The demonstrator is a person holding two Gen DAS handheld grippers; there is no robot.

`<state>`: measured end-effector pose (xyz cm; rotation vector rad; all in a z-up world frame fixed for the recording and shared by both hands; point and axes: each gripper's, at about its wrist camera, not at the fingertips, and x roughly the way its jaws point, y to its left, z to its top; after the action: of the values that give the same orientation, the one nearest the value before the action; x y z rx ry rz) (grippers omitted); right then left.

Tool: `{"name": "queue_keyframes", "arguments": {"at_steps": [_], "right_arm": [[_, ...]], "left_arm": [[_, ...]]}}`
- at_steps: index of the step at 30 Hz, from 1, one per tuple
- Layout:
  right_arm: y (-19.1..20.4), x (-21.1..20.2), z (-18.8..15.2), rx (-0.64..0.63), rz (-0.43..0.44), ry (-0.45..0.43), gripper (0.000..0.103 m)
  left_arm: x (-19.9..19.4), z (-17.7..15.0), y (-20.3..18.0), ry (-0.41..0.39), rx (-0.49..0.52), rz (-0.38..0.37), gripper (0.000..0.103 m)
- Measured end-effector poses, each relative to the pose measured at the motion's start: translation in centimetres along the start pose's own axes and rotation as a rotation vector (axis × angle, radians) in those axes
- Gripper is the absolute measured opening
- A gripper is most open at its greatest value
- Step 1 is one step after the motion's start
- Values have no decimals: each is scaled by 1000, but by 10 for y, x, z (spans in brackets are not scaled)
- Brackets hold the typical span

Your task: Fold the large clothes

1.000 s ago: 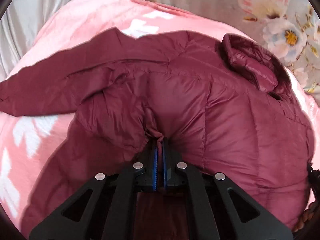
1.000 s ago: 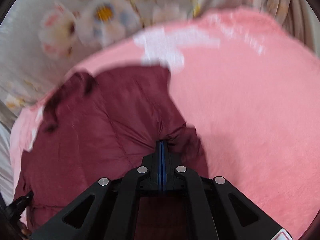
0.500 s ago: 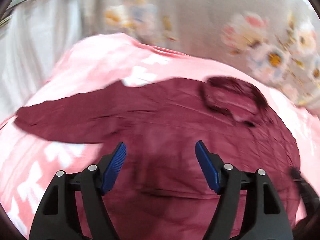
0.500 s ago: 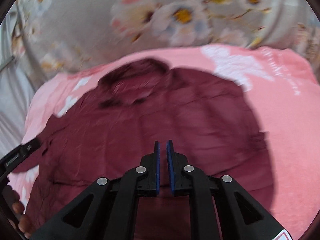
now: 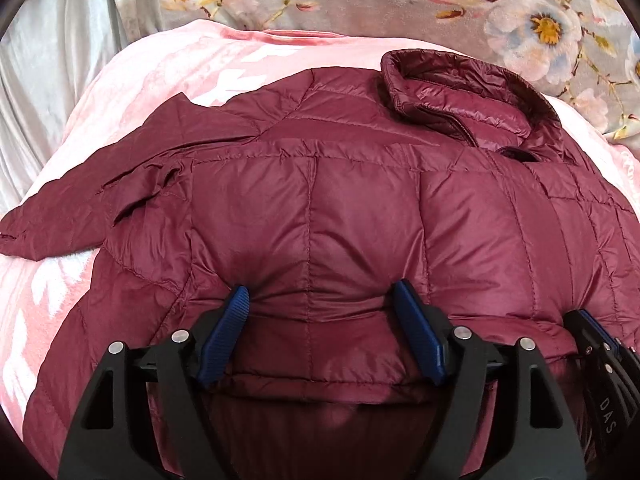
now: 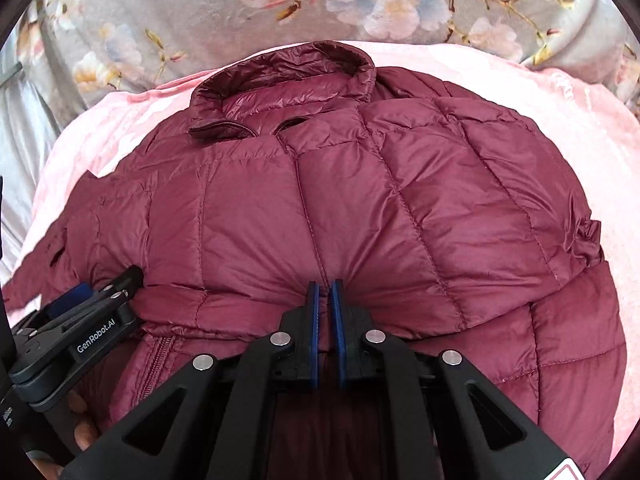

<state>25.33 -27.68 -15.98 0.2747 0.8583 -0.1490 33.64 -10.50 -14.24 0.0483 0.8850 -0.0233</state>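
Clearly printed in white on the side of the left gripper [image 6: 86, 300], seen from the right wrist view, is "GenRobot.AI"; the right gripper's edge in the left wrist view carries the letters "DAS".

On the left gripper [image 5: 322, 312] the blue-padded fingers [image 5: 224, 330] are spread wide, their tips pressing into the puffy fabric of the maroon quilted jacket [image 5: 360, 200] near a folded ridge, with nothing pinched between them. On the right gripper [image 6: 325, 300] the fingers [image 6: 313, 320] stand close together with only a narrow slit between the pads; their tips meet the jacket [image 6: 360, 200] at a seam, and whether any fabric is caught in the slit cannot be told.

The jacket lies spread on a pink blanket [image 5: 168, 76] with white patterning, collar [image 6: 280, 76] away from the cameras, one sleeve [image 5: 72, 208] stretched out to the left. A grey floral cloth [image 6: 280, 12] lies beyond the blanket.
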Motion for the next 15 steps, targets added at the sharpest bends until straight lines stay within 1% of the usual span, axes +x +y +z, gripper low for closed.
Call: {"name": "queue_keyframes", "arguments": {"at_steps": [6,15], "right_arm": [[2,-3,-1,-8,-9,-1,10],[8,-2,0,-41,-54,-2,10]], "left_arm": [[-3,-1,0,-6,8,17,73],[-4,-2,-3,-11,19,39,74]]}}
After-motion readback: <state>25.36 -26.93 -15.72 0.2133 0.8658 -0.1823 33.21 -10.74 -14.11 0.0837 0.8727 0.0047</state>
